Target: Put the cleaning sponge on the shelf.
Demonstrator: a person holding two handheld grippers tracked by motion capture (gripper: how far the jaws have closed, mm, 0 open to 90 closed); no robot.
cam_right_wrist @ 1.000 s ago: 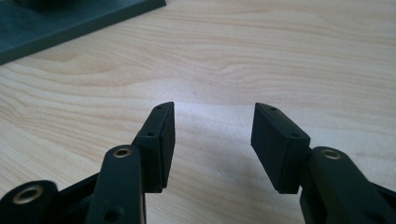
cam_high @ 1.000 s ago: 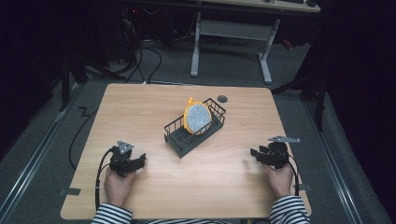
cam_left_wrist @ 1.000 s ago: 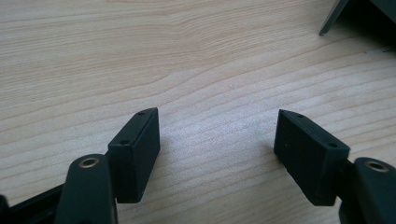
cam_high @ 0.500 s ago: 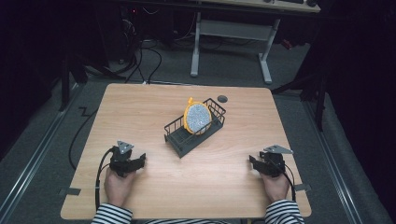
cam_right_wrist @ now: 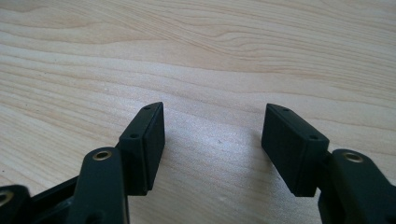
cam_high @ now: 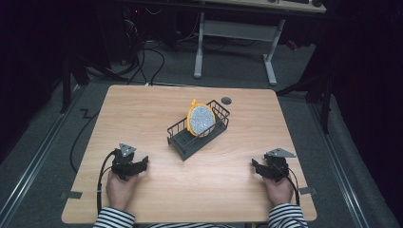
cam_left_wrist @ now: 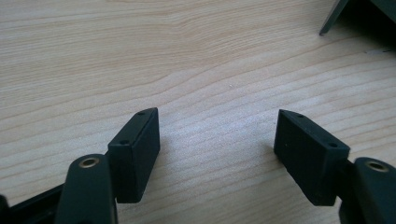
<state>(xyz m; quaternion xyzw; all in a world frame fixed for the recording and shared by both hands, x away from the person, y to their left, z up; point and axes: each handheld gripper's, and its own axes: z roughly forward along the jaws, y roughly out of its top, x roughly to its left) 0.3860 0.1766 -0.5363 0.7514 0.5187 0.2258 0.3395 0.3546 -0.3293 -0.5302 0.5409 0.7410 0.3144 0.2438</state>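
Wooden table (cam_high: 142,114), light grain, takes up most of the high view; bare wood lies under and between both sets of jaws in the two gripper views.

Black wire rack (cam_high: 198,129) sits mid-table, well ahead of both grippers, roughly between them. It's turned at an angle to the table edges. Its dark base corner (cam_left_wrist: 334,16) pokes into the left gripper view, far beyond the jaws and off to their right side.

Round speckled grey plate w/ orange rim (cam_high: 201,120) stands upright on edge in the rack, face toward the person's side, well apart from either pair of jaws.

Left gripper (cam_high: 142,164) rests low at the near-left part of the table, in the person's left hand (cam_high: 119,190). Jaws spread wide, nothing btwn them, only wood; pads (cam_left_wrist: 140,149) sit just above the surface.

Right gripper (cam_high: 256,167) at near-right, in the right hand (cam_high: 278,190), striped sleeve behind. Jaws have just been opening and stand spread wide, nothing btwn them; pads (cam_right_wrist: 147,144) close over bare wood.

Small dark round grommet (cam_high: 226,100) in the tabletop just past the rack's far end, farthest from both grippers.
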